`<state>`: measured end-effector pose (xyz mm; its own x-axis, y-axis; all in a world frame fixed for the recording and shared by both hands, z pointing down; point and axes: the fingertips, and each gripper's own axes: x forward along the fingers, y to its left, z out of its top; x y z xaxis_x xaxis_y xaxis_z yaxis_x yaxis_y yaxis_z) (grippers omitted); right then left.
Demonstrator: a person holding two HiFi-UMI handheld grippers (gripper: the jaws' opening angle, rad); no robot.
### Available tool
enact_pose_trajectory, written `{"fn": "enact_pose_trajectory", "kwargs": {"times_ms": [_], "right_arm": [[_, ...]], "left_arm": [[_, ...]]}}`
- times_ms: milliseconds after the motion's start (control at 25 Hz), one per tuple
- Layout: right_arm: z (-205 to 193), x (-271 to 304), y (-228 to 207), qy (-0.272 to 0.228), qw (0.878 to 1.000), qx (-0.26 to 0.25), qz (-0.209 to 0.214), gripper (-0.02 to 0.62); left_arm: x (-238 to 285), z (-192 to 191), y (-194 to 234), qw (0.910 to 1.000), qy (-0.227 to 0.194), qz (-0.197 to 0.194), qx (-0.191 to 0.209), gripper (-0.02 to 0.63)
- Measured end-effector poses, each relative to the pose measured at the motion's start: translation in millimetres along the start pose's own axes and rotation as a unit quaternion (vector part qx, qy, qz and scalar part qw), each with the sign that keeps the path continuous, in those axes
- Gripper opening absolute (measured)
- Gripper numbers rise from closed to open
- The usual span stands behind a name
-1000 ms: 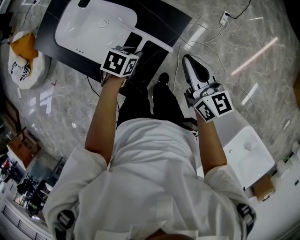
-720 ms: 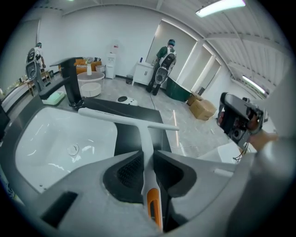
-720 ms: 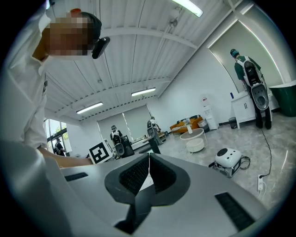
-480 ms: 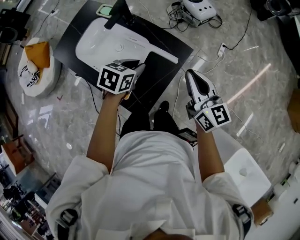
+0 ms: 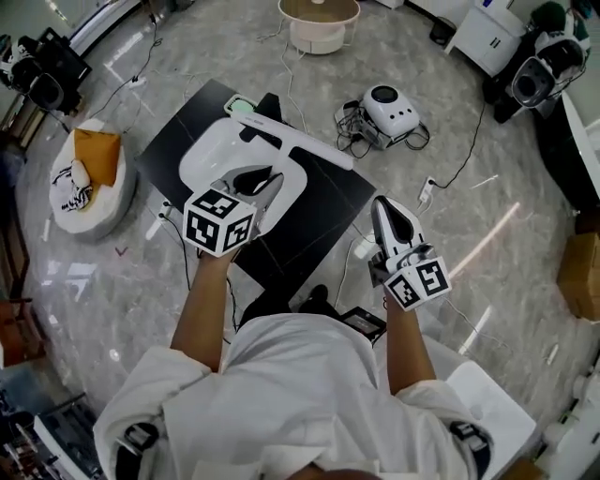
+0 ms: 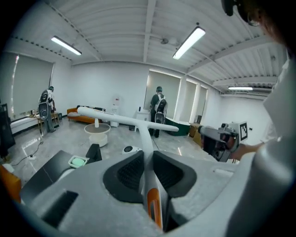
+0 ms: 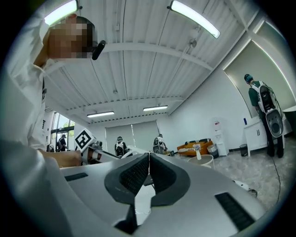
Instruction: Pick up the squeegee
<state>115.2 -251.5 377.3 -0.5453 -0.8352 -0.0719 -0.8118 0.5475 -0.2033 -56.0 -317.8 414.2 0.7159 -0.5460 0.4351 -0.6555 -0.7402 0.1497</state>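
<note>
The squeegee (image 5: 300, 142) is white, with a long straight blade and a handle bearing an orange stripe. My left gripper (image 5: 263, 180) is shut on its handle and holds it in the air above the white basin (image 5: 200, 157). In the left gripper view the squeegee's handle (image 6: 147, 139) runs between the black pads of the left gripper (image 6: 148, 159), and the blade stretches across ahead. To the right, my right gripper (image 5: 381, 202) is raised with nothing in it. Seen in the right gripper view, the right gripper (image 7: 149, 159) has its pads touching.
The basin lies on a black mat (image 5: 323, 211) on the marble floor. A small green item (image 5: 239, 106) and a black object (image 5: 271, 103) sit at the mat's far edge. A white device with cables (image 5: 394, 108), a round stand (image 5: 319, 21) and a cushion (image 5: 89, 183) are around.
Both grippers have risen, the left one carrying the squeegee up off the basin. The head view now takes in more of the floor beyond the mat.
</note>
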Motion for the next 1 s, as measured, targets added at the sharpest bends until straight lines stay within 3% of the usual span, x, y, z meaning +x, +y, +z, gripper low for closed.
{"fn": "enact_pose_trajectory", "kwargs": {"times_ms": [240, 400, 720, 1000], "right_arm": [[46, -6, 21, -0.035, 0.999, -0.035, 0.011, 0.015], [73, -8, 36, -0.048, 0.997, -0.056, 0.025, 0.015], [95, -13, 65, -0.054, 0.994, -0.077, 0.051, 0.014], [99, -17, 71, -0.057, 0.994, -0.078, 0.057, 0.015]], "left_arm": [[-47, 50, -16, 0.9960, -0.088, -0.007, 0.011, 0.078], [-74, 77, -29, 0.9888, -0.146, -0.033, 0.003, 0.078], [-126, 102, -43, 0.9682, -0.246, -0.046, 0.013, 0.078], [-155, 100, -40, 0.9529, -0.301, -0.037, 0.004, 0.078]]}}
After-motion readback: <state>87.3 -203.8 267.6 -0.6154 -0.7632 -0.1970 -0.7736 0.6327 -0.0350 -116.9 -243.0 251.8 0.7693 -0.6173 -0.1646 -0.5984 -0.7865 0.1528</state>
